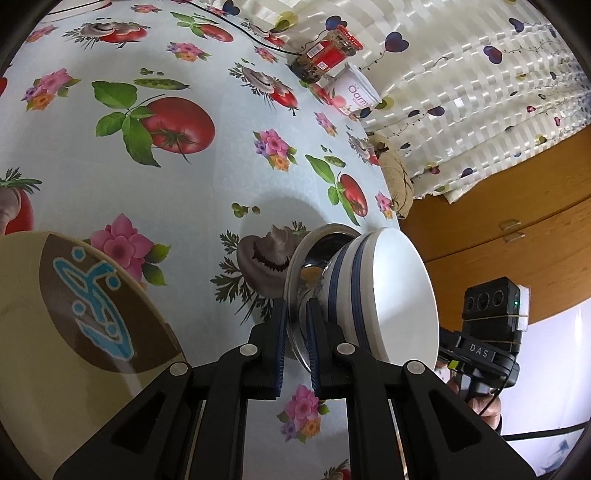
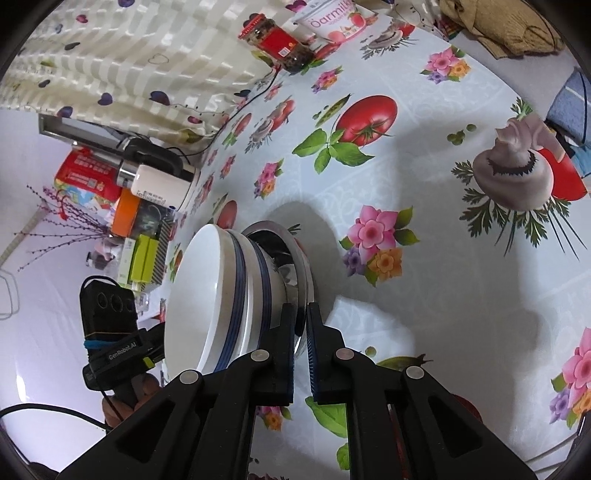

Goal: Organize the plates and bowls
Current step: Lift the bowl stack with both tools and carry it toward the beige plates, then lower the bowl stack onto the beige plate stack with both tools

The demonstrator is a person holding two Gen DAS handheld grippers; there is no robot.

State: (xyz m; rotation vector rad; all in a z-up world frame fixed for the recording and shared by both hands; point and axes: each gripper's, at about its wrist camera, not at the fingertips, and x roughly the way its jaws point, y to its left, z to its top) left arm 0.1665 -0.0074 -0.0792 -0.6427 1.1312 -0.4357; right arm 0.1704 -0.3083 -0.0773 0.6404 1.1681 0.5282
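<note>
A table (image 1: 207,173) covered with a pale blue oilcloth printed with tomatoes, mushrooms, pea pods and pink flowers fills most of both views. In the left wrist view a cream plate (image 1: 48,332) with a brown centre and a turquoise motif lies at the lower left. At the upper right of that view, near the table's far edge, a jar (image 1: 325,55) with a red label stands just beside a white yoghurt tub (image 1: 356,90), and a thin black cable (image 1: 258,40) runs across the cloth to them. A crumpled tan cloth (image 1: 397,177) sits at the right edge. In the right wrist view the jar (image 2: 280,46) and tub (image 2: 334,18) appear at the top centre.
</note>
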